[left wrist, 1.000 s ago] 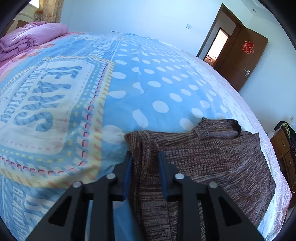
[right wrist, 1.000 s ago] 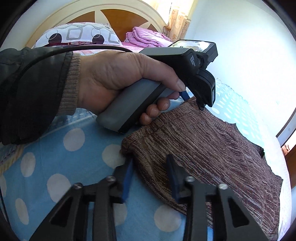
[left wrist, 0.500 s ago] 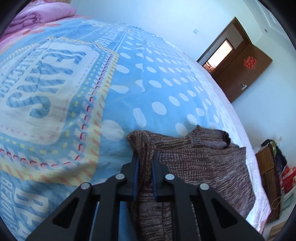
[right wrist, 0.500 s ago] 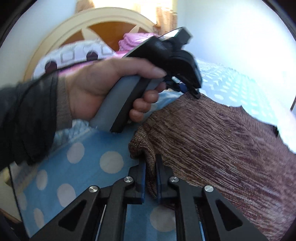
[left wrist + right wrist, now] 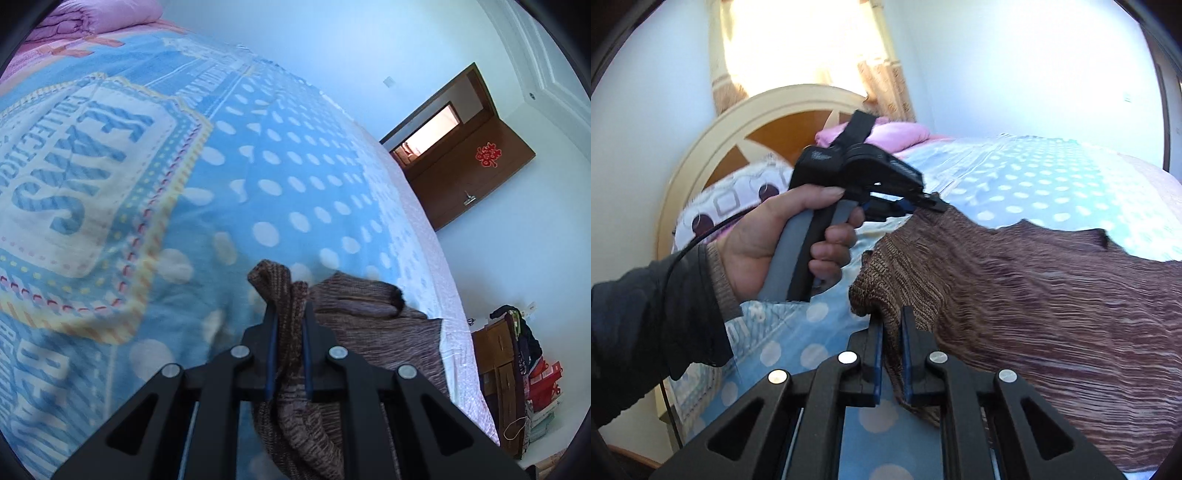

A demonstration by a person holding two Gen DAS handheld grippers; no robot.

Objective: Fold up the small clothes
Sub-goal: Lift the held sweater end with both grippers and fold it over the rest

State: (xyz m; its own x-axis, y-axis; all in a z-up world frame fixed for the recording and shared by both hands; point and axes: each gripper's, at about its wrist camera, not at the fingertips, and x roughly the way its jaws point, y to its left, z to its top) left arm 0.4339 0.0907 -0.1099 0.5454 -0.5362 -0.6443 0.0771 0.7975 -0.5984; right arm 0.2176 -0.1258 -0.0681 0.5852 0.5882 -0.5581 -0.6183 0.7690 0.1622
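A brown knitted sweater [image 5: 1052, 295] lies on the blue polka-dot bedspread [image 5: 258, 177], one edge lifted. My left gripper [image 5: 288, 314] is shut on a bunched corner of the sweater [image 5: 284, 291] and holds it above the bed. My right gripper [image 5: 892, 317] is shut on another corner of the same edge. In the right wrist view the left gripper [image 5: 932, 203] shows in the person's hand, pinching the far corner. The collar [image 5: 384, 295] points away from me.
A pink quilt [image 5: 92, 18] and a patterned pillow [image 5: 731, 199] lie by the headboard [image 5: 757, 125]. A brown door [image 5: 465, 162] stands open in the far wall. A wooden cabinet with clothes and boxes [image 5: 517, 369] is beside the bed.
Both grippers went from open around the sweater's edge to shut on it. They have since lifted that edge off the bedspread.
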